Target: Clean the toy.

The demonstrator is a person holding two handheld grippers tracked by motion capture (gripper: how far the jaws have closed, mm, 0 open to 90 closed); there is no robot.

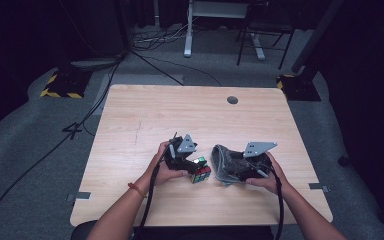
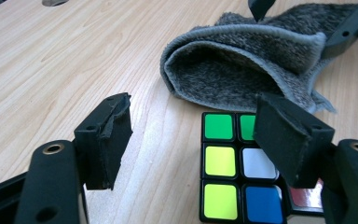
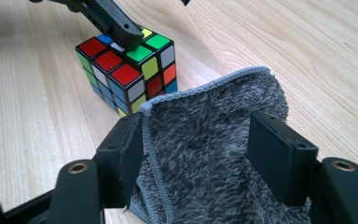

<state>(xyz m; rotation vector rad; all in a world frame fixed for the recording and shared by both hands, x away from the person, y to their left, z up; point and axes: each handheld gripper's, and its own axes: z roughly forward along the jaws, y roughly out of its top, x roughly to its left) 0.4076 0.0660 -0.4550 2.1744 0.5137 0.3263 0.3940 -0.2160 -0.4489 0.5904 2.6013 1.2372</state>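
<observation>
Left gripper [image 1: 192,169]: its black fingers [image 2: 105,140] stand spread, one on the bare desk side, the other over the upper face of the multicoloured plastic twisty puzzle cube [image 1: 200,170]; in the left gripper view no pad presses on it, so it is not held.

Cube: lies on the pale wood-grain desk [image 1: 145,115], just left of the cloth and near it, not visibly touching. Judged light, rigid and hard, with glossy tiles that may slip; layers could twist under uneven load. Best taken across two opposite flat faces, squarely at mid-height. Appearance: black frame, scrambled red, green, yellow, blue, white and orange tiles.

Grey fluffy terry cloth [image 1: 228,162], right of the cube: judged soft, limp, light; folded into an open pouch facing the cube, stitched hem visible.

Right gripper [image 1: 252,167]: fingers [image 3: 279,156] stand wide around a bunched fold of the cloth, the hem-side pad against its edge.
</observation>
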